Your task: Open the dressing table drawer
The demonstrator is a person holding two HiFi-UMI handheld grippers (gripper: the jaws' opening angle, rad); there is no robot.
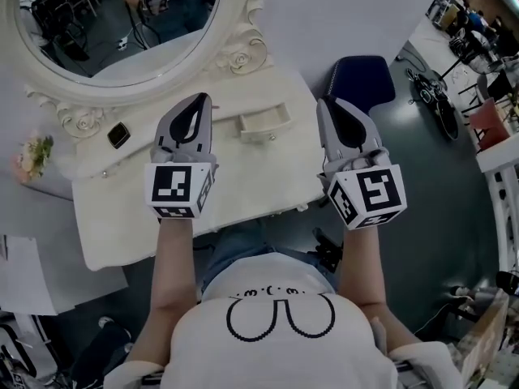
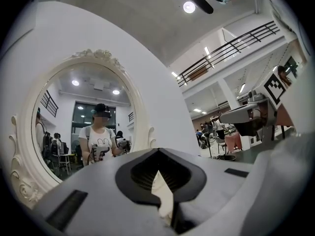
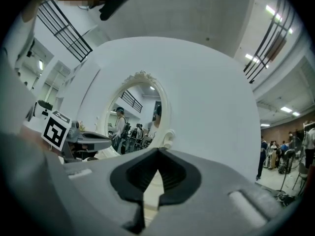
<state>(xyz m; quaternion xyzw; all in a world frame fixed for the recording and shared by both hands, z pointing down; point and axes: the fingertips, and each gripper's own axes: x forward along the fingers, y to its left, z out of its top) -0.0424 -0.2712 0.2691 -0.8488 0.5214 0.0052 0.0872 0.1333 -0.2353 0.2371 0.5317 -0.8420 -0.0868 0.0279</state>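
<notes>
Nearest me, in the head view, I am holding the left grey two-jaw gripper (image 1: 197,100) over the middle of the cream-white painted dressing table (image 1: 162,225). I am holding the right grey two-jaw gripper (image 1: 327,102) at the table's right edge. Both are clenched on nothing: each gripper view is showing its jaw tips meeting, with only air between them.

Beyond the tips, between the two grippers and toward the tabletop's back edge, the small cream drawer with a round knob (image 1: 263,123) is sitting. It seems to be standing out of its housing, so I am judging the pull done or nearly done. If it needs to come further, one gripper will have to drop, open, close on the knob and draw straight back toward me.

Only the head view is showing the drawer. Both gripper views are looking level over it at the oval mirror in a carved white frame (image 2: 83,132), which is reflecting the person, and each is catching the other gripper at its edge.
</notes>
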